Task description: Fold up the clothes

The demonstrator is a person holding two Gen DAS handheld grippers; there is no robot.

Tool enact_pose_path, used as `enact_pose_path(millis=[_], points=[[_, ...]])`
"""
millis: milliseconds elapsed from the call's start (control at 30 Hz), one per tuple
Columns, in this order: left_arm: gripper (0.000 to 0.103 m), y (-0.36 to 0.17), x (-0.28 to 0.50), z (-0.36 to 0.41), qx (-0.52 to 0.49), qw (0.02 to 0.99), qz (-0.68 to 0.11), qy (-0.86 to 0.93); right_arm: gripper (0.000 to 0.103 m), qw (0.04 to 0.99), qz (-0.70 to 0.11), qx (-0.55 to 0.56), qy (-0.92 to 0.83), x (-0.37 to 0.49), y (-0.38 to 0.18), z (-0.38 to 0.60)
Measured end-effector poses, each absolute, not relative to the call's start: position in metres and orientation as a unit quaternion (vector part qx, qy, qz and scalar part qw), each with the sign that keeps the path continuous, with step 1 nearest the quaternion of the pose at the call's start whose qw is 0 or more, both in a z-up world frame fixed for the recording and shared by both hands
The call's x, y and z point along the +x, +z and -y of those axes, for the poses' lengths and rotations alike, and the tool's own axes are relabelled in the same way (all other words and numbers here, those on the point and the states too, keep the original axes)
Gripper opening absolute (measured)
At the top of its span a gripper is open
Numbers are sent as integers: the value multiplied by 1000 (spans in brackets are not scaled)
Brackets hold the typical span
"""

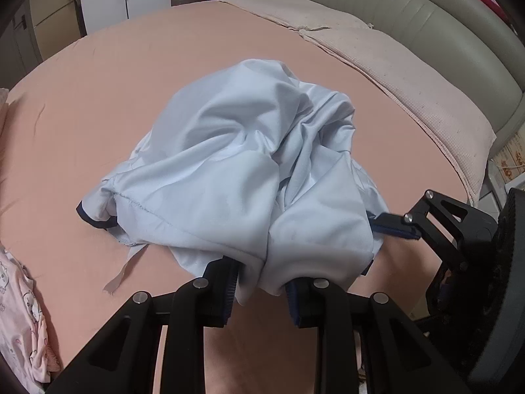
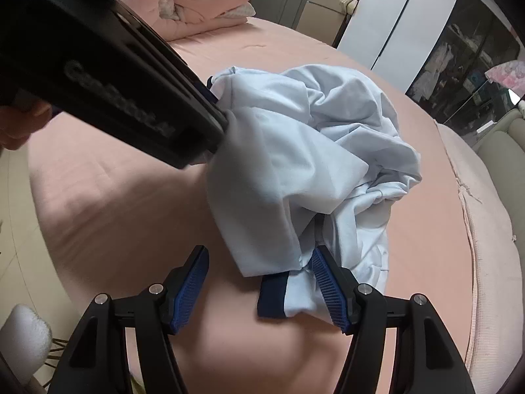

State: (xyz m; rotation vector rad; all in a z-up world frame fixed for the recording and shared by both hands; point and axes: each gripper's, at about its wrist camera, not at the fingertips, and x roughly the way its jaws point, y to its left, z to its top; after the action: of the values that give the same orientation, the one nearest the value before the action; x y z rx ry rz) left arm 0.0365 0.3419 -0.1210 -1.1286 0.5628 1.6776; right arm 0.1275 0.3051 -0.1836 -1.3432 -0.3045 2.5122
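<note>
Between my left fingers (image 1: pixel 259 290), at the bottom centre of the left wrist view, a pinch of the pale blue garment (image 1: pixel 249 164) is clamped. My right fingers (image 2: pixel 259 282) stand apart around its dark-trimmed cuff (image 2: pixel 272 295), low in the right view. It lies crumpled mid-frame on the pink bed (image 1: pixel 98 105); flattening and every fold remain.

Your shirt (image 1: pixel 249 164) smooth pale-blue cloth with faint sheen, sheet (image 1: pixel 98 98) matt pink fabric, your gripper pads (image 2: pixel 192 290) ribbed blue rubber
</note>
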Motion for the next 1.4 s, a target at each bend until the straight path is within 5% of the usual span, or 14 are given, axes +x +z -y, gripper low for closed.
enact_pose_path(millis=[167, 300, 467, 700, 967, 1400], points=[[23, -119, 36, -340, -468, 500, -233, 691, 62, 149, 116, -457, 869, 121, -186, -305], [23, -117, 38, -342, -460, 502, -237, 692, 24, 160, 117, -457, 867, 118, -182, -309], [23, -106, 42, -327, -437, 508, -244, 701, 8, 167, 97, -457, 868, 115, -166, -316], [25, -94, 42, -325, -422, 517, -243, 704, 6, 194, 132, -423, 875, 108, -134, -325], [58, -103, 29, -334, -459, 496, -215, 705, 6, 209, 140, -413, 875, 83, -123, -355], [60, -120, 16, -331, -452, 456, -253, 724, 6, 262, 152, -398, 866, 78, -102, -385]])
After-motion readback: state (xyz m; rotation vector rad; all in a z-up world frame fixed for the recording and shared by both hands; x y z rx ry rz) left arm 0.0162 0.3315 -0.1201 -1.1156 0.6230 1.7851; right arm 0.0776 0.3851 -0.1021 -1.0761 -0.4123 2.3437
